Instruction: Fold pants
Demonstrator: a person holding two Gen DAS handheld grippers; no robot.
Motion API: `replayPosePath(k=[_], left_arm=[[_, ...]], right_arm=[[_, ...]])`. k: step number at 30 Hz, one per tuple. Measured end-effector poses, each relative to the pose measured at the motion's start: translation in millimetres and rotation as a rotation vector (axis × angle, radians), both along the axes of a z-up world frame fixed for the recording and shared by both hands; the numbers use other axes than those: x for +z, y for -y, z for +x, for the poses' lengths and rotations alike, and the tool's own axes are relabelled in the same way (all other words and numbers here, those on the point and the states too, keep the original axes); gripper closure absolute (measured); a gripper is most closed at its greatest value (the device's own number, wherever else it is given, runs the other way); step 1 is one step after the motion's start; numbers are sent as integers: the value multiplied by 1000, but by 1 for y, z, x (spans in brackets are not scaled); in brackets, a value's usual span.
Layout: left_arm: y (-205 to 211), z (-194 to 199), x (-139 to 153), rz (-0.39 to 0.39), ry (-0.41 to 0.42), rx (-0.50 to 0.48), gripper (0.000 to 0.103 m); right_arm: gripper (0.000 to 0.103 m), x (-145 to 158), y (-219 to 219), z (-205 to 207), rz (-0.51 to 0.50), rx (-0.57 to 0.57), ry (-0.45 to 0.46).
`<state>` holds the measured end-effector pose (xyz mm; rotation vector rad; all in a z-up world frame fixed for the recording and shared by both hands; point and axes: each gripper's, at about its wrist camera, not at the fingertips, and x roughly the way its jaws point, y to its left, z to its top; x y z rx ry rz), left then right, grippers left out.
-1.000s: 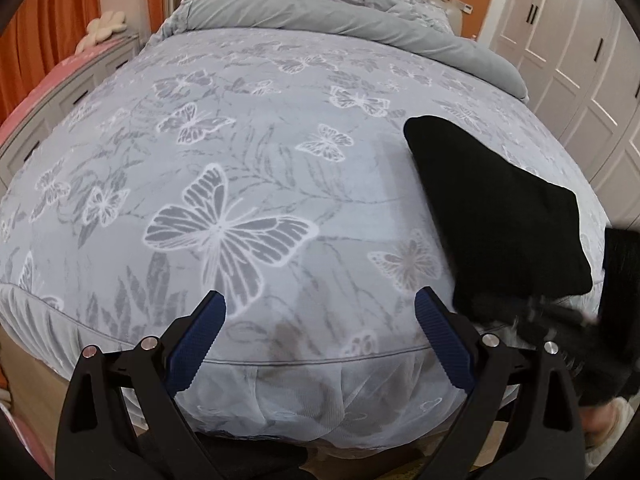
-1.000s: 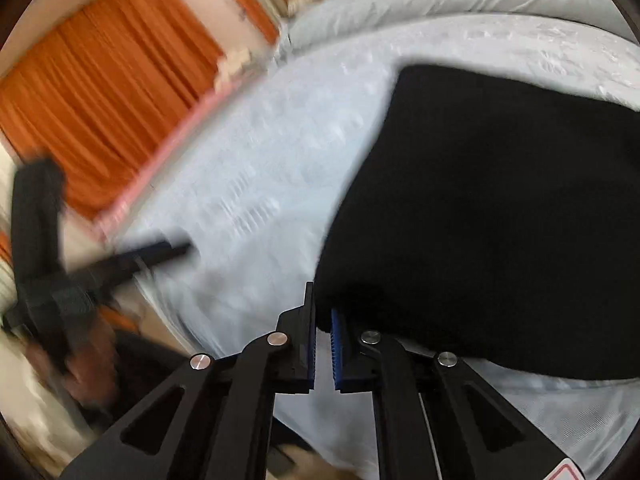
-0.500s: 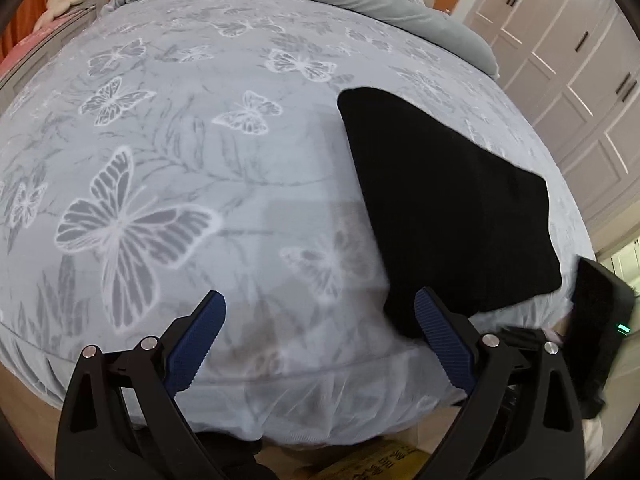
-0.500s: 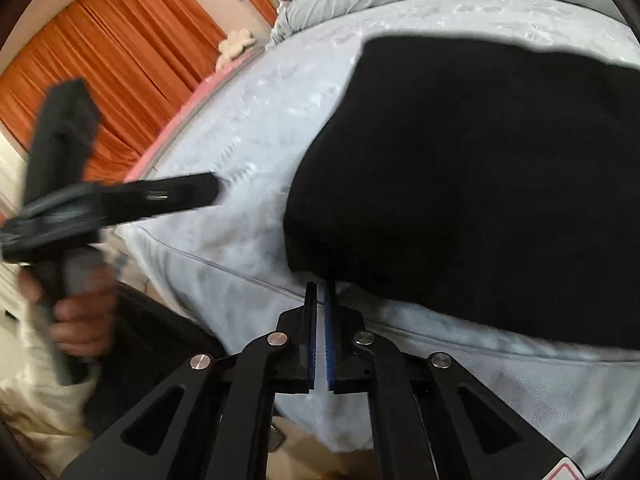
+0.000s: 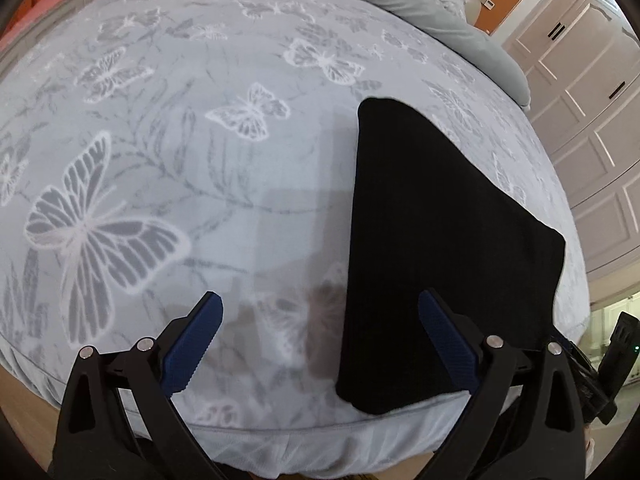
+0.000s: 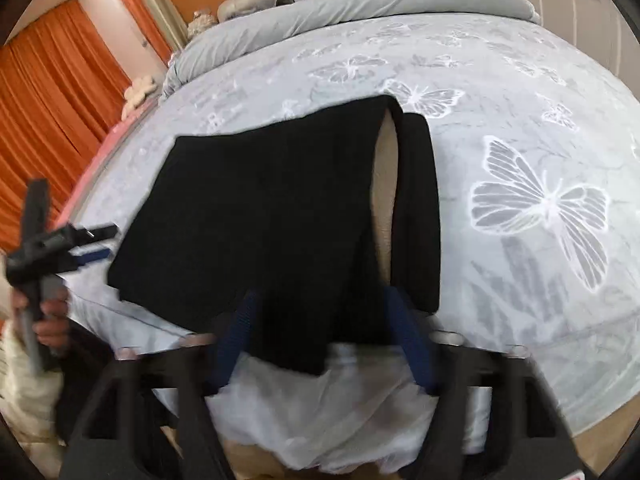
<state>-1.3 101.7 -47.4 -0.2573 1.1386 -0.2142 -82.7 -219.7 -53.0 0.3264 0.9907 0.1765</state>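
Note:
The black pants (image 5: 432, 248) lie folded into a compact rectangle on the butterfly-print bed sheet (image 5: 168, 168), near the bed's front edge. In the right wrist view the pants (image 6: 260, 216) show a pale lining in a gap at their right side, and a corner hangs over the edge. My left gripper (image 5: 320, 340) is open and empty, its right finger over the pants' near left corner. My right gripper (image 6: 320, 332) is open, blurred, with the pants' near edge between its fingers. The left gripper also shows in the right wrist view (image 6: 60, 240), held in a hand.
A grey duvet (image 6: 360, 4) is bunched at the head of the bed. White wardrobe doors (image 5: 580, 100) stand to the right. Orange curtains (image 6: 48, 112) hang to the left. The bed's front edge (image 5: 280, 432) drops off just below the grippers.
My right gripper has opened from shut and swung right along the pants' near edge. My left gripper has shifted right, so the pants sit closer to it.

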Motion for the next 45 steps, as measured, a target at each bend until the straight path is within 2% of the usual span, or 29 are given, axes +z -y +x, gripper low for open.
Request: replayPosePath(k=[1,4,5,6,7,8,10,11,12,13,17,21,22,25,26,27,28,29,30,32,33,34,35,37,38,40,41,43,45], left_arm=[[2,0,2,5,11,0,7],[2,-5,5,18,32,-24,7],[2,-7,4,28,34,-33,6],[3,-9,0,40,25,-41,6],[3,-9,-4,39,15,-42,6],[5,-8,-7,37,-3,-45,6],[6,-9,-7,55,-3,-48,6],[5,-10,-6,66,11,-40,6],[3,-11,-4,72,22,-30,6],[2,-11,-4,56,23,-25,6],[1,-6,2,-4,18,-26,6],[12,-5,1,13,-8,-56,5],[15,-3,-6,25,-36,-64,5],[24,0,-23,13,-91,-63,5],[25,0,-24,6,-93,-61,5],[27,2,-24,-8,-100,-76,7],[28,2,-24,-32,-105,-102,29],[29,2,-20,-98,-115,-144,65],[29,1,-15,-148,-120,-159,74],[24,-5,7,-123,-60,-125,68],[21,-10,19,-51,7,-97,54],[20,-13,24,13,38,-73,12],[18,-17,26,63,63,-53,5],[19,-28,30,76,86,-77,5],[22,-32,30,74,82,-106,5],[31,-41,27,91,87,-127,5],[35,-41,25,109,91,-136,5],[44,-35,15,153,77,-141,5],[51,-29,3,142,52,-135,5]], right_arm=[[98,12,6,0,11,5,26],[98,60,15,-3,-78,12,160],[97,50,23,7,-130,7,127],[96,19,33,24,-171,-3,18],[93,2,47,31,-126,-14,-43],[92,1,52,31,-71,-36,-43],[79,32,49,24,-46,-33,59],[67,45,48,19,-49,-33,105],[41,55,46,16,-43,-33,140],[30,63,44,14,-34,-33,168],[29,49,40,30,-12,-50,83],[29,7,39,27,133,-44,-25],[29,-7,35,29,128,-41,-68],[30,-24,28,39,85,-53,-99],[37,-21,27,40,78,-52,-93],[63,-16,28,40,70,-49,-83],[72,-4,32,39,105,-52,-59],[73,8,36,36,137,-60,-29],[74,23,38,31,136,-59,16],[75,31,35,30,34,-41,40],[69,26,34,32,-30,-33,14],[56,15,37,34,-88,-50,-49],[53,9,45,31,-49,-77,-71],[52,9,55,23,71,-93,-58],[50,11,55,20,87,-98,-50],[27,14,53,21,85,-101,-32],[22,12,52,25,85,-100,-33],[20,6,53,34,68,-116,-58],[19,-4,54,45,72,-121,-104]])
